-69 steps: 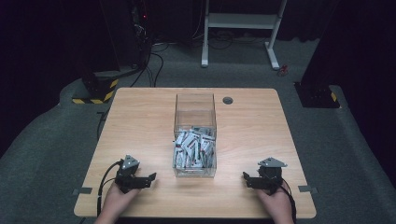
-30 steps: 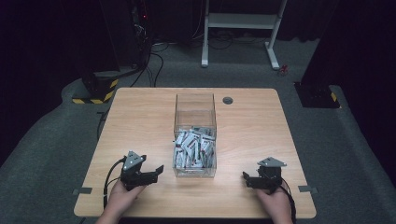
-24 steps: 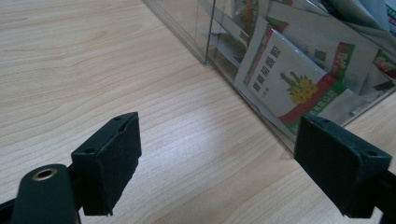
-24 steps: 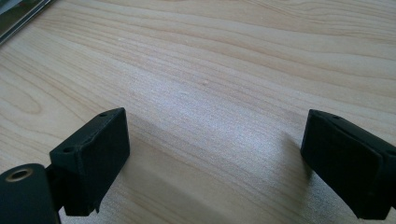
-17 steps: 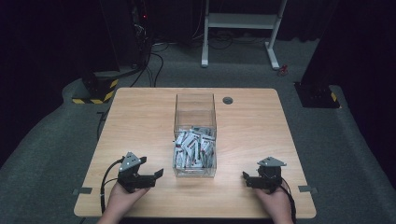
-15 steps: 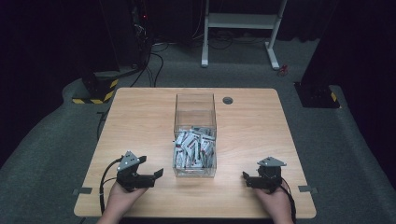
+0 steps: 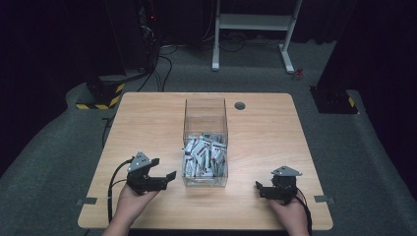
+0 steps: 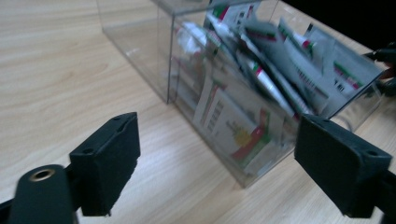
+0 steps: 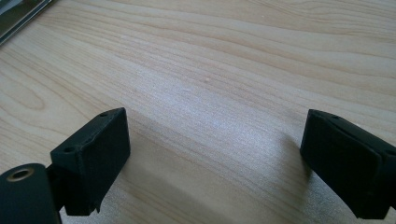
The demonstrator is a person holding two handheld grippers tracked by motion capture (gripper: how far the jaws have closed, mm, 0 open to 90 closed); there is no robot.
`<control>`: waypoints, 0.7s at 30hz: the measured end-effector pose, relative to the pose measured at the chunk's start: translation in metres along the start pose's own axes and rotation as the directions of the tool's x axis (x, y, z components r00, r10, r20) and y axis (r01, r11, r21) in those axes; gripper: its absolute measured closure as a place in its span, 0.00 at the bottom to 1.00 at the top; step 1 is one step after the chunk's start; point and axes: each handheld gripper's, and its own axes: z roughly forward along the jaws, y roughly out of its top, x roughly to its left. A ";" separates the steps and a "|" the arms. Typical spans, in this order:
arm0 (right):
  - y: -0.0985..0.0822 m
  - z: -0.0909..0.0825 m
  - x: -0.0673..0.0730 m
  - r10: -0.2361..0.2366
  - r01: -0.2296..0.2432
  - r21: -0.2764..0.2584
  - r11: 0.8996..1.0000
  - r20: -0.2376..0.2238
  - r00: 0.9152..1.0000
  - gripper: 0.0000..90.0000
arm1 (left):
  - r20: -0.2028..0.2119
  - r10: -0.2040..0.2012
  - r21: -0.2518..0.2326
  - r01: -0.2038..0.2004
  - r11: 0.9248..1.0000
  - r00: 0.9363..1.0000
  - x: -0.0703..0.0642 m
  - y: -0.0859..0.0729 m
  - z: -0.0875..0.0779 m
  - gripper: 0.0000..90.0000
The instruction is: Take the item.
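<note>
Looking down from the high view, the clear plastic box (image 7: pixel 205 142) stands mid-table, its long side running near to far, with a heap of white sachets (image 7: pixel 204 157) piled in its near half and the far half bare. The left gripper (image 7: pixel 156 178) sits just left of the box's near end, lifted off the table (image 7: pixel 147 123) and angled toward the box, probably lining up to reach the sachets; its jaws stand wide with nothing between them, having just closed a touch. The right gripper (image 7: pixel 263 189) rests low near the right front corner, well apart from the box, seemingly parked while the other hand works. In the left gripper view, the two black pads (image 8: pixel 106 163) frame the box's near corner (image 8: pixel 243 140); the sachets lean against the clear wall, white with green and red print and a small yellow picture, but the lettering is too blurred to read. In the right gripper view, the jaws are spread wide over bare wood grain (image 9: pixel 215 93), holding nothing, with just an edge of the box at the top left.
</note>
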 end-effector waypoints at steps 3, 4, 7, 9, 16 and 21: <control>0.000 0.000 0.000 0.001 -0.001 0.000 1.000 0.001 1.000 0.09 | -0.005 0.000 -0.007 0.000 1.000 1.000 -0.003 0.007 -0.001 0.16; 0.000 0.000 0.000 0.001 -0.001 0.000 1.000 0.001 1.000 0.09 | -0.010 0.003 -0.008 -0.003 1.000 1.000 -0.004 0.008 -0.001 0.16; 0.000 0.000 0.000 0.001 -0.001 0.000 1.000 0.000 1.000 0.09 | -0.021 0.027 -0.019 -0.027 0.999 0.999 -0.009 0.013 -0.004 0.15; 0.000 -0.001 0.000 0.001 -0.001 0.001 1.000 -0.001 1.000 0.09 | -0.017 0.034 -0.030 -0.034 0.999 0.999 -0.010 0.016 -0.004 0.15; -0.002 -0.004 -0.003 -0.013 0.013 -0.002 1.000 -0.004 1.000 0.15 | 0.001 0.069 -0.029 -0.069 0.997 0.998 -0.017 0.016 0.004 0.15; -0.004 -0.009 -0.009 -0.028 0.029 -0.025 0.999 0.039 0.999 0.15 | 0.012 0.075 -0.045 -0.074 0.996 0.997 -0.021 0.018 0.007 0.15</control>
